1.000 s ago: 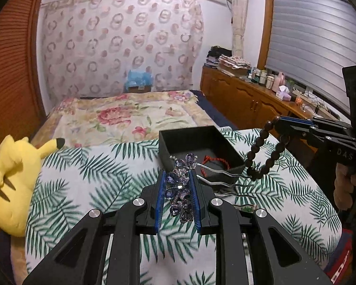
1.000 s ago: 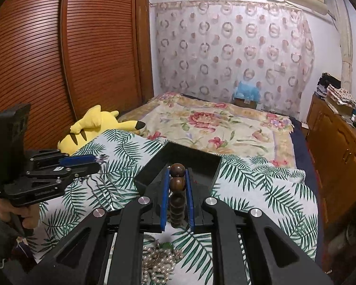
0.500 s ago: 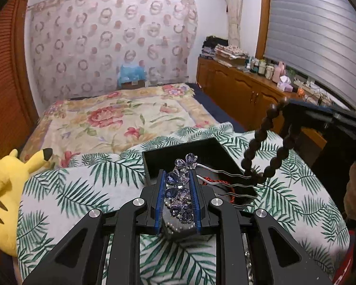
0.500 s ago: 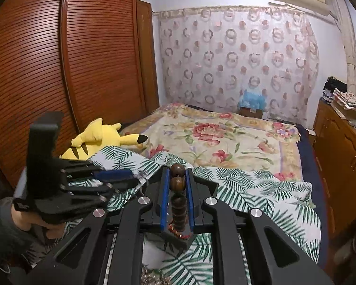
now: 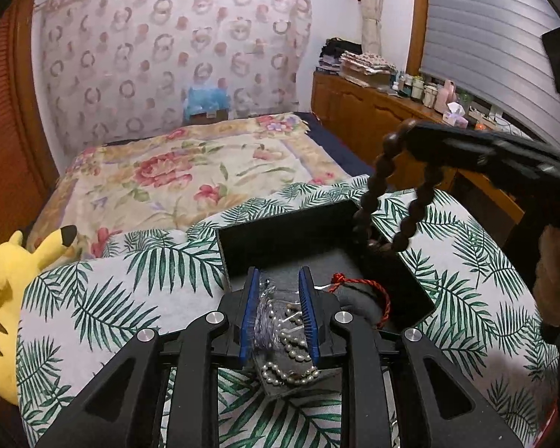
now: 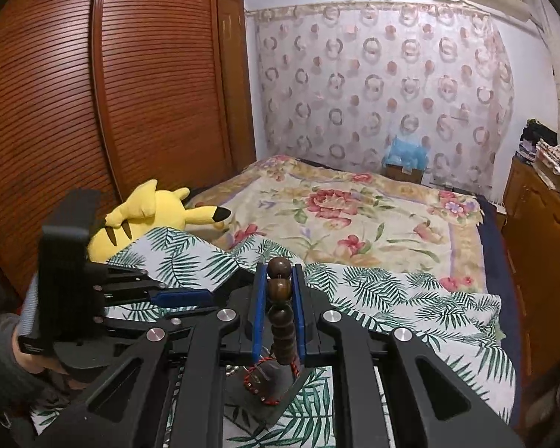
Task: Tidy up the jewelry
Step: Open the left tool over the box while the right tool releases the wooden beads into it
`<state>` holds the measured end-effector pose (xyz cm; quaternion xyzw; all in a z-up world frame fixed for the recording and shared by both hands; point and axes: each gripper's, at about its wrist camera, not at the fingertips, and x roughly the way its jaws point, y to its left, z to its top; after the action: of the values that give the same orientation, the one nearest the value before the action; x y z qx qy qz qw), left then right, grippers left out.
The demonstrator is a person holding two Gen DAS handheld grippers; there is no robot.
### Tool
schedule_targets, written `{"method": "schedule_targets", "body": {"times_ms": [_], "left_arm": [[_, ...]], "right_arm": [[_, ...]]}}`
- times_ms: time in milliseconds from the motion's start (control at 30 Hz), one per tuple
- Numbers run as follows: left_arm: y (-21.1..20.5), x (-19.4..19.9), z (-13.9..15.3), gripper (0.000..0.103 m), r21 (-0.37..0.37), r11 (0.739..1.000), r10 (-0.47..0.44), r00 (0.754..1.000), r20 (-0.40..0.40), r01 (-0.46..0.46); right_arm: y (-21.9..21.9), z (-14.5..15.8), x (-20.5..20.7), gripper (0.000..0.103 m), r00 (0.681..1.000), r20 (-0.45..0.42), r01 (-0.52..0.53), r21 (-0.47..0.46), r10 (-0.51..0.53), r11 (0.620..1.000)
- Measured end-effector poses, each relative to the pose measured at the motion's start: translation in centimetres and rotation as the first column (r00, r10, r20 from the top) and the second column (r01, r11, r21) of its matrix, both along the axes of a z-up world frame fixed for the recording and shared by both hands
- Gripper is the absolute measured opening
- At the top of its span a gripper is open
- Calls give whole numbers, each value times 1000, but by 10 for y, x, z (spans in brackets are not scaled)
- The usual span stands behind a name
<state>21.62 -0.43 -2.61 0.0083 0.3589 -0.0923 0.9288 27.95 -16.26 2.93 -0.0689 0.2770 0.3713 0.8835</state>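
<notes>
A black jewelry box [image 5: 280, 237] sits on the palm-leaf cloth. My left gripper [image 5: 279, 298] hangs over its near end with the jaws parted; a blurred purple crystal hairpin [image 5: 267, 311] lies between them over a pearl strand [image 5: 289, 367]. A red cord bracelet [image 5: 369, 291] lies in the box. My right gripper [image 6: 278, 291] is shut on a dark wooden bead bracelet [image 6: 280, 310]; in the left wrist view its loop [image 5: 388, 201] dangles over the box's right wall.
A yellow plush toy [image 5: 7, 298] lies at the cloth's left edge. A flowered bedspread [image 5: 190, 175] stretches behind the box. A wooden dresser [image 5: 373, 112] with bottles stands at the right, a slatted wooden wardrobe [image 6: 112, 112] at the left.
My left gripper moved forward over the box, its jaws parted and the hairpin dropped between them. My right gripper brought the bead bracelet closer over the box.
</notes>
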Motion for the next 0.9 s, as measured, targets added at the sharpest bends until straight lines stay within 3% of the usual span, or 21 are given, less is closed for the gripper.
{"method": "schedule_targets", "body": {"times_ms": [133,400,467,567,900], "left_arm": [[7,-8,2,32,-19,1000,10,1000,6,-10],[15,-39,0,43,-36,999,27,1000,8,-27],[19,-44,0,52,-43,999,31,1000,5,-31],[22,-57,-3,55,-53,998,36,999,1,-36],[13,-101,-12,66,-62,998,13,1000,-12,-14]], "right_arm": [[8,-14,14,15,1000,-21,7,-27,-8,1000],[21,-32,22,15,999,-33,27,-70,-30,997],[21,-33,20,18,999,-45,21,-60,-24,998],[17,-30,12,28,999,-41,25,-49,-27,998],[-18,-29,-56,28,998,-44,52,-46,-54,998]]}}
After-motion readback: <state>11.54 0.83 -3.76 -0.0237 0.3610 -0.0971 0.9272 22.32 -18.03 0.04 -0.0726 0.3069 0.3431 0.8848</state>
